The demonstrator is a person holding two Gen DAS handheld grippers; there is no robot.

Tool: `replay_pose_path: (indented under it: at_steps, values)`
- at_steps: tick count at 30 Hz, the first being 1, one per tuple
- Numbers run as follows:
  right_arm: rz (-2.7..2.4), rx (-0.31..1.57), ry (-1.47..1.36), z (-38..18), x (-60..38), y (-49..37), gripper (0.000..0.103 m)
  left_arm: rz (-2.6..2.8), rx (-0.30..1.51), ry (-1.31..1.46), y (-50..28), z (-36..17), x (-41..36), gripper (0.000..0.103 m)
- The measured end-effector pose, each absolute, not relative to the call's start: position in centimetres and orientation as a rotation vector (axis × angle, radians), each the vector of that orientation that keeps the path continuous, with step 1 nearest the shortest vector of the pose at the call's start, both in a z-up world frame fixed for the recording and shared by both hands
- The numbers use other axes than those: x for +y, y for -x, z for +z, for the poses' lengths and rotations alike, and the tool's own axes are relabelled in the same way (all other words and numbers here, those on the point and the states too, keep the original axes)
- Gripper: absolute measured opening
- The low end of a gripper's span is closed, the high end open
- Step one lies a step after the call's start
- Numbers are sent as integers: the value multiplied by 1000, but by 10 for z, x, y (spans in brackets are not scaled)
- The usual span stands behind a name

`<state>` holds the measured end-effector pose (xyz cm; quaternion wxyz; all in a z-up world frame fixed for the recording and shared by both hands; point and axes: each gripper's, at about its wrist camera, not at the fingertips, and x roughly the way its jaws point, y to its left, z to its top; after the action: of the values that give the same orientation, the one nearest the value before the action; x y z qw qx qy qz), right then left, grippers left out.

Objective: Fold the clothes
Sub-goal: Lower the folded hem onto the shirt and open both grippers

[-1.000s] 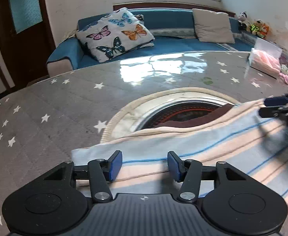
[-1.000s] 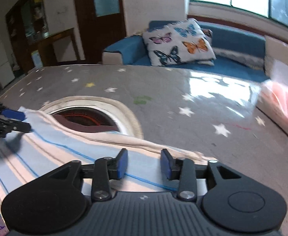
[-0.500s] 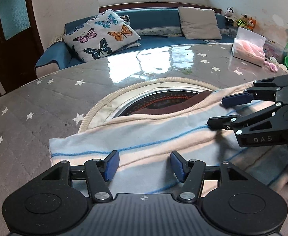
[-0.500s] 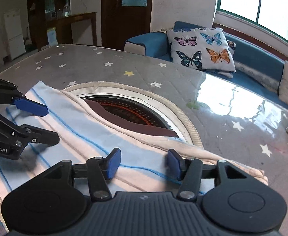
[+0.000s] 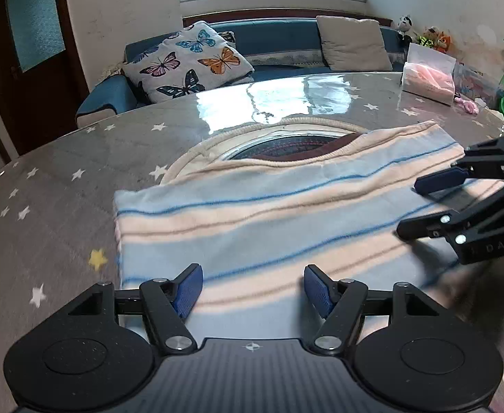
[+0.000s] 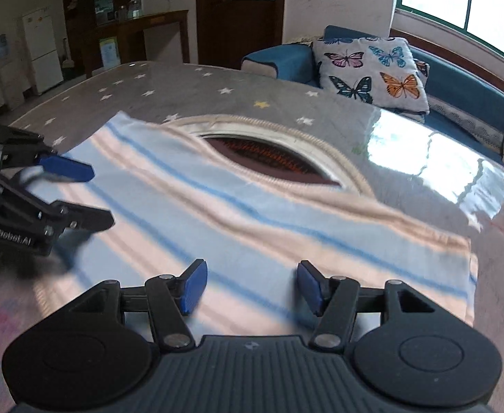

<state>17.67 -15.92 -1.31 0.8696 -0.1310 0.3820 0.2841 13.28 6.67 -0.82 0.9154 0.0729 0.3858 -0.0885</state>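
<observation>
Fingers on both of my grippers are standing wide apart with nothing between them: the left gripper (image 5: 253, 290) is hovering over the near left part of the striped garment (image 5: 269, 220), and the right gripper (image 6: 248, 287) is hovering over its near right part, each one showing at the edge of the other's view. That garment, pale blue with peach bands and thin blue lines, is lying spread flat on the grey star-printed surface (image 5: 55, 186), its far edge draped over a round cream-rimmed opening (image 5: 286, 137) in the middle. I am judging the biggest risk to be that opening: if I am dragging the cloth forward while folding, the far edge could be sliding down into it and pulling the fold askew. Next, the surface is looking glossy, so the whole garment could be skating along instead of creasing. Smaller again, I could be pinching only the top layer, or pinching at unequal depths left and right, and ending with a crooked fold. Least, the right gripper (image 5: 465, 206) is sitting close enough to the left that the two could be knocking together if I bring them inward.
</observation>
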Motion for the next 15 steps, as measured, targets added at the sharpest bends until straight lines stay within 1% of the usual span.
replay_pose_path:
  at_steps: [2,4,15]
  values:
    - [598,801,275,-13,-161,-167,61,-179,788,-148,-123,-8,67,69]
    - [606,803,267,-12,-164,-156,66,-176,781,-147,-112,-9,68,69]
    - [588,795,194,-9,-206,-117,67,-145,773,-66,-69,-10,90,70]
